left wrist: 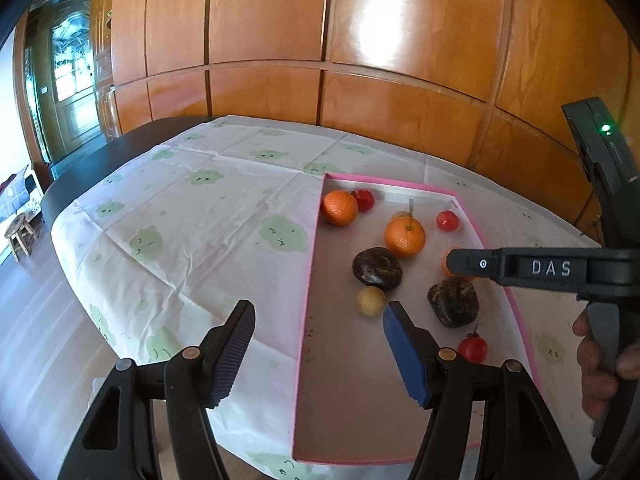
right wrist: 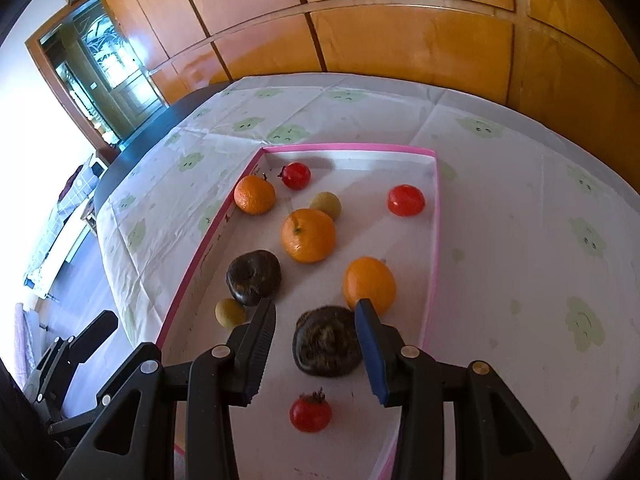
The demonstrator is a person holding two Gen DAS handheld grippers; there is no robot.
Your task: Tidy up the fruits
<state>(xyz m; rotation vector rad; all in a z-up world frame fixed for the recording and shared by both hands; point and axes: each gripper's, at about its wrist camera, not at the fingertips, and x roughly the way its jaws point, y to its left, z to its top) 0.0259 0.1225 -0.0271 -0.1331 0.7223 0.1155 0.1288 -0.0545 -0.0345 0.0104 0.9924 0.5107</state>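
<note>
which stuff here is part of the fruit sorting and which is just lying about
Part of the job:
- oranges, three
- red tomatoes, three
- dark brown fruits, two
- small yellow-green fruits, two
- pink-rimmed tray holding them all
- right claw, open over the nearer dark fruit
- left claw, open

Just there:
- cloud-print tablecloth
- wooden stool

glossy wood wall panels | creased cloth tablecloth | shiny oranges

Colours on your counter: pink, orange, red, dark brown, pale yellow.
You have a pink-rimmed tray, grey-white inside, on a white cloth with green cloud faces; oranges bright orange, tomatoes glossy red, two lumps mottled dark brown, small fruits pale yellow.
</note>
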